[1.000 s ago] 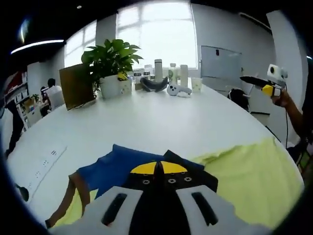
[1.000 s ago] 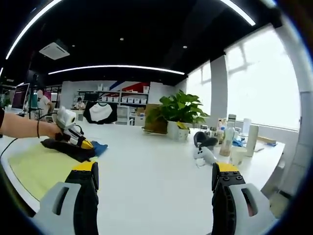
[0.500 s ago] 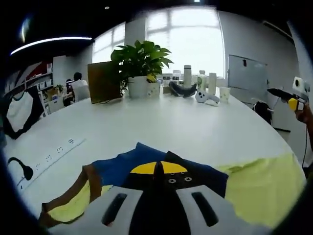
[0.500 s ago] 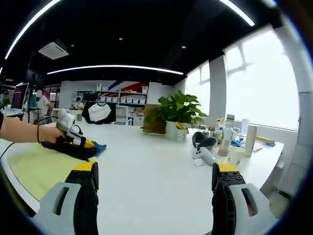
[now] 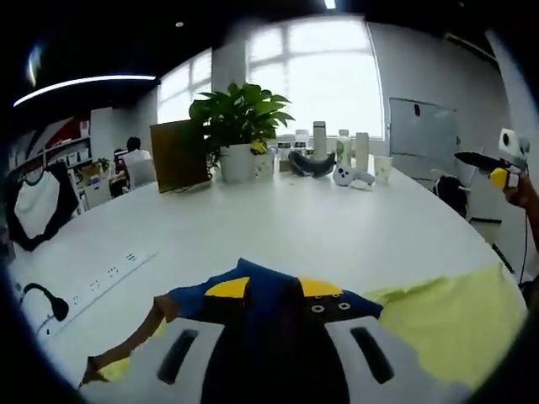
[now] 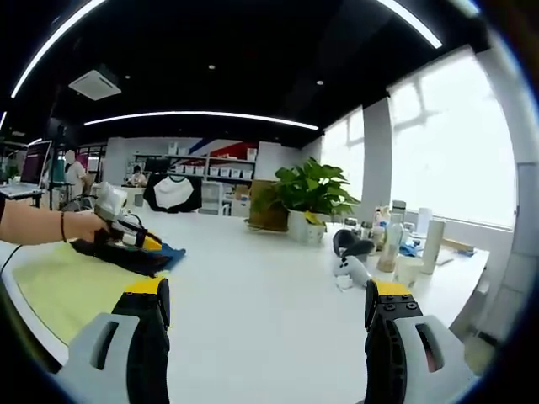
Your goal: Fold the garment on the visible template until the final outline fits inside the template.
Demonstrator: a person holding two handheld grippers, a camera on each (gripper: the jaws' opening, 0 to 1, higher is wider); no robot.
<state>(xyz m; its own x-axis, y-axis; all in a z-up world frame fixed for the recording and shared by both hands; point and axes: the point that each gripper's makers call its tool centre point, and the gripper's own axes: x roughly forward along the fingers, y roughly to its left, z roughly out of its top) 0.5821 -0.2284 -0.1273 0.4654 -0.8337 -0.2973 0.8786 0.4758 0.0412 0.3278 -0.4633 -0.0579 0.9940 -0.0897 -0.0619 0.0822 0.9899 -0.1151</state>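
Note:
A dark blue and black garment with brown trim lies on a yellow-green template at the near edge of the white table. My left gripper is low over the garment, its yellow-tipped jaws parted with dark cloth showing between them. In the right gripper view the same garment sits on the template under the left gripper, held by a hand. My right gripper hangs wide open above bare table, nothing between its jaws. It also appears far right as the right gripper.
A potted plant, a brown board, bottles, cups and white controllers stand at the table's far side. A socket strip and a black cable lie at the left. Shelves and people are behind.
My left gripper's jaws were closed together; they now stand apart with the cloth between them. The left camera has shifted slightly. The right gripper has stayed put.

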